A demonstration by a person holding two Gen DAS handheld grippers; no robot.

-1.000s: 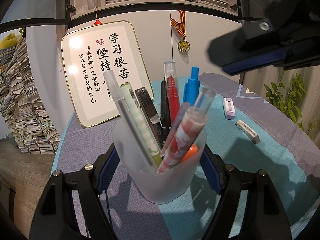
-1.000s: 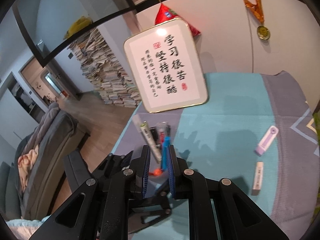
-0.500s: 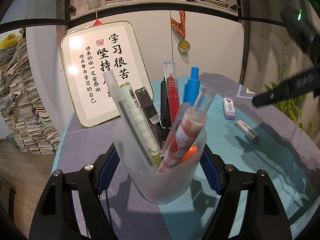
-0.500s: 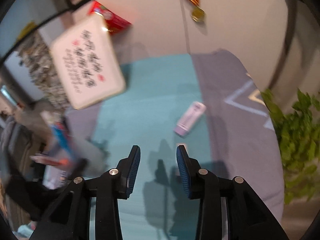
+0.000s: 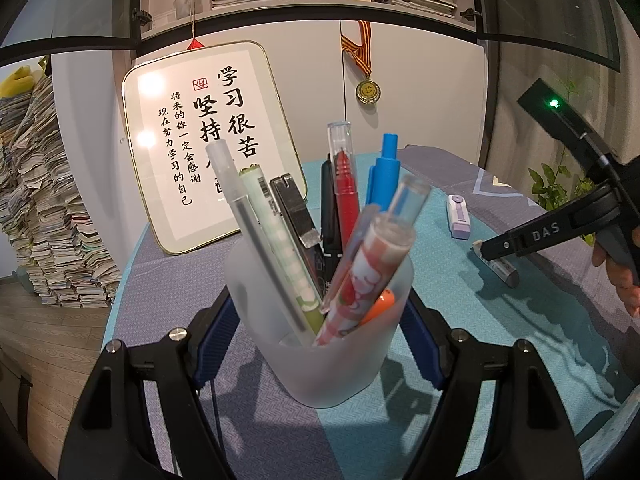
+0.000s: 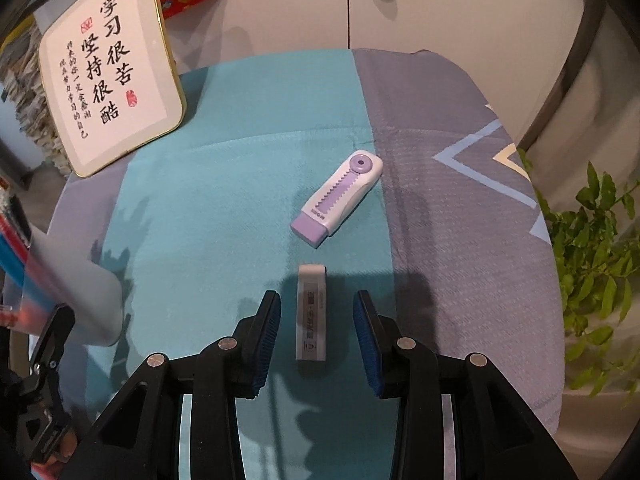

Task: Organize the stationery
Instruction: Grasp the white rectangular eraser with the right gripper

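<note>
A frosted pen cup with several pens stands on the cloth, and my left gripper is shut on its sides. The cup shows blurred at the left edge of the right wrist view. A white eraser lies on the teal stripe between the pads of my right gripper, which is open and pointing steeply down; the pads do not touch it. Just beyond lies a purple-and-white slide eraser. In the left wrist view the right gripper's fingers hover over the white eraser, with the slide eraser behind.
A framed calligraphy board leans against the cabinet at the table's back left. A medal hangs on the cabinet door. A green plant stands off the table's right edge. Stacks of paper rise on the floor at left.
My right gripper let go of the blue pen in the cup, opened, and swung right and down over the white eraser. The left gripper and cup stayed put.
</note>
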